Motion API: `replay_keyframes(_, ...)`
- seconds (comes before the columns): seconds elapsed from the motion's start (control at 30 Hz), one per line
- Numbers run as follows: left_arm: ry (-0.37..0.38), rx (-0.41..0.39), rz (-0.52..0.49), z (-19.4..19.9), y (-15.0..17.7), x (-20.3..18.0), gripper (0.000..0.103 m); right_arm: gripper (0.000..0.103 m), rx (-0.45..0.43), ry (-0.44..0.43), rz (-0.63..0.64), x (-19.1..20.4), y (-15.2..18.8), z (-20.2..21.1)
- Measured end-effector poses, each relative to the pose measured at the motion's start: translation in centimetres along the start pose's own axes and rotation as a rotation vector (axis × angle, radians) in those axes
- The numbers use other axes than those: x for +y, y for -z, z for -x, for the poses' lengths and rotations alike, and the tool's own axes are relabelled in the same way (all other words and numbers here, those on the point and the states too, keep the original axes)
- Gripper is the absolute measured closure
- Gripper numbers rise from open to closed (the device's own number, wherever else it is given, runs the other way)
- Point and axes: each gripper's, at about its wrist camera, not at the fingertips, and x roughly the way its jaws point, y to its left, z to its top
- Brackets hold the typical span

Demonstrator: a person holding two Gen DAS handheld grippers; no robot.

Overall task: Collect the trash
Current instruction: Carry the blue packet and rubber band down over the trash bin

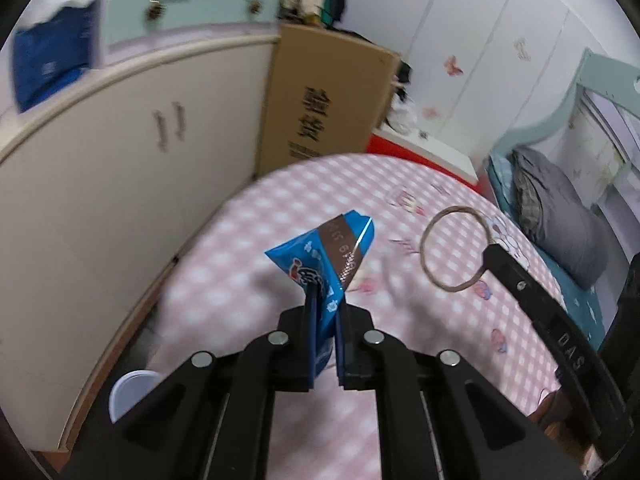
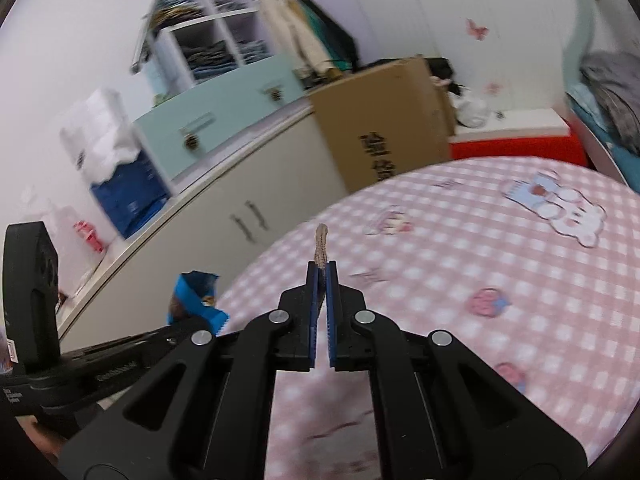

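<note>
Left gripper (image 1: 325,300): clamped on crumpled blue foil snack wrapper (image 1: 320,258), lifted clear of pink checked tablecloth (image 1: 460,344) for disposal; right gripper (image 2: 322,276): pinching thin tan ring (image 1: 456,248), possibly a rubber band

A table (image 1: 420,320) covered in a pink and white checked cloth with cartoon prints fills the foreground. Beyond its far edge stands a tall cardboard box (image 1: 320,96) with dark printed characters. Left of the box runs a cream cabinet (image 1: 120,184) with two handles, and on its top sit a mint-green drawer unit (image 1: 192,4) and a blue and white pack (image 1: 48,60). A white cup (image 1: 132,392) lies low by the table's left edge. At right, grey bedding (image 1: 560,220) lies on a bed.
</note>
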Motion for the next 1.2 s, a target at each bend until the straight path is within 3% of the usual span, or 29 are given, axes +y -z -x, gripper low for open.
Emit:
replay_keyframes(0.2,-0.082,-0.080,0.063,5.9,1.7,6.8,0.096,0.099,0.031,-0.115,0.113,8.9,1.8,1.4)
replay_keyframes(0.3,-0.117,-0.088,0.086,7.9,3.2,10.2,0.096,0.099,0.051,-0.152,0.171,13.1,3.5,1.7)
replay_keyframes(0.53,-0.277,-0.084,0.123,10.1,7.6,18.0,0.096,0.099,0.139,-0.207,0.294,21.3,9.2,-0.1)
replay_keyframes(0.63,-0.333,-0.051,0.141,9.4,9.9,21.2,0.096,0.099,0.200,-0.215,0.322,23.4,12.3,-1.7)
replay_keyframes(0.87,-0.324,0.092,0.246,4.7,15.4,27.7,0.095,0.099,0.379,-0.192,0.341,25.2,20.6,-6.9)
replay_keyframes(1.2,-0.299,0.310,0.310,-4.7,21.2,32.2,0.094,0.099,0.614,-0.097,0.320,22.9,30.3,-15.1)
